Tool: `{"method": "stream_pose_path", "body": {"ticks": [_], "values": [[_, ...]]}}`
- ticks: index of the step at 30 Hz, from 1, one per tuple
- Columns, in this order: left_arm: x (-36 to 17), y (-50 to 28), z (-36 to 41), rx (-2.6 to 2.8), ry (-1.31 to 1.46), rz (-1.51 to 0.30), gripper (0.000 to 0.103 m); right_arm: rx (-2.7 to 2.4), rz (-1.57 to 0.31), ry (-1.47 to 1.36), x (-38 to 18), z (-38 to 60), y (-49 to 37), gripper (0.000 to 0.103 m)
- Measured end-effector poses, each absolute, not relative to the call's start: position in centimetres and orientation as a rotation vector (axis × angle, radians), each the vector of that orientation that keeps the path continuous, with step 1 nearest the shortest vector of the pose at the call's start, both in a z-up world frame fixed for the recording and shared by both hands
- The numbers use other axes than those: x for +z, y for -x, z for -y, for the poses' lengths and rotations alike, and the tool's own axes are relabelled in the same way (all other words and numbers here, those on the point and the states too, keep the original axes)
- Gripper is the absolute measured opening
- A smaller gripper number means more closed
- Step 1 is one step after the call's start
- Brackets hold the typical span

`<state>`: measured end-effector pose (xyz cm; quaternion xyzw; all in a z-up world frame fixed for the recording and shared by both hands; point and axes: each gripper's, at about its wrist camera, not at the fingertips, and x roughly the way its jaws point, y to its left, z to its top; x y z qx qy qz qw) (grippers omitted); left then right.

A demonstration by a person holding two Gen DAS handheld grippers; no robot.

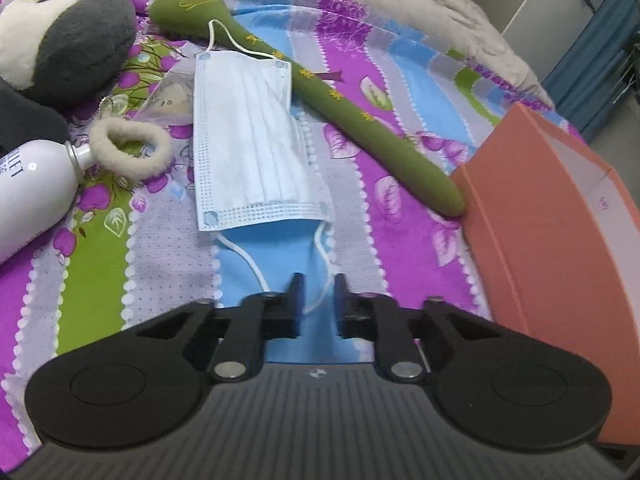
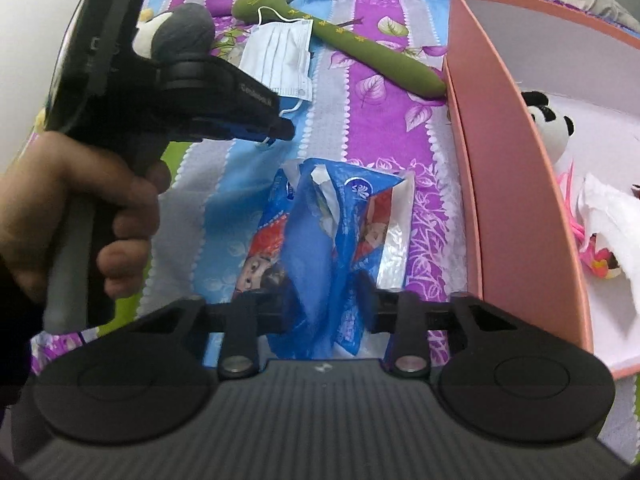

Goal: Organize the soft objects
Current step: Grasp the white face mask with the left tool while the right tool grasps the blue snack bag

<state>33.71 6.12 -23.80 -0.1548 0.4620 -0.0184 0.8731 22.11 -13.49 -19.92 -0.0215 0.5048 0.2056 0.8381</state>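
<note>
- Left gripper (image 1: pixel 318 286): fingers set a narrow gap apart, nothing between them. It hangs low over the bedsheet (image 1: pixel 400 92), tips just at the near ear loop of the mask (image 1: pixel 250 140).
- Mask: lies flat on the sheet, its far corner overlapping the green plush (image 1: pixel 316 80).
- Green plush: long and slim, laid diagonally; its narrow end touches the pink box (image 1: pixel 560 208).
- Penguin plush (image 1: pixel 60 36): at the far left on the sheet, well apart from the box.
- Loop (image 1: pixel 130 148): fuzzy cream ring, lying beside the neck of the white bottle (image 1: pixel 32 192), left of the mask.
- Right gripper (image 2: pixel 326 300): fingers spread moderately, with the blue bag (image 2: pixel 324 240) between them. The crumpled bag fills the gap, but whether the pads press it cannot be told.
- Bag: lies on the sheet just left of the box wall.
- Pink box, right view (image 2: pixel 520 208): open; inside are a panda plush (image 2: pixel 550 124), white tissue (image 2: pixel 612 216) and a pink item partly hidden beneath it.
- Left hand (image 2: pixel 76 208): grips the handle of the left gripper, seen at left in the right view.
</note>
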Motion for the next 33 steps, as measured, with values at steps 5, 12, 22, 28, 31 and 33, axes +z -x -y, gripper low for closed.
{"method": "stream_pose_path", "body": {"ticks": [5,12,22,28,31,33], "values": [[-23.7,-32.9,-6.8,-0.006,0.362,-0.949,0.001,0.446,-1.06,0.04,-19.5,13.7,-21.9,0.01],[-20.9,-29.5,-7.5,-0.016,0.38,-0.907,0.001,0.441,-1.045,0.014,-18.6,14.5,-20.9,0.01],[-18.0,-21.4,-8.9,0.0,0.44,-0.888,0.001,0.422,-1.005,0.021,-17.2,15.4,-18.3,0.01],[-16.4,-15.5,-9.1,0.0,0.428,-0.874,0.001,0.408,-1.015,0.011,-17.3,15.9,-16.9,0.01],[-16.1,-12.6,-9.6,0.003,0.452,-0.88,0.001,0.407,-1.014,0.006,-17.4,16.0,-15.9,0.01],[-16.1,-10.9,-9.7,0.01,0.449,-0.891,0.001,0.402,-1.019,0.0,-17.5,16.1,-15.4,0.01]]}}
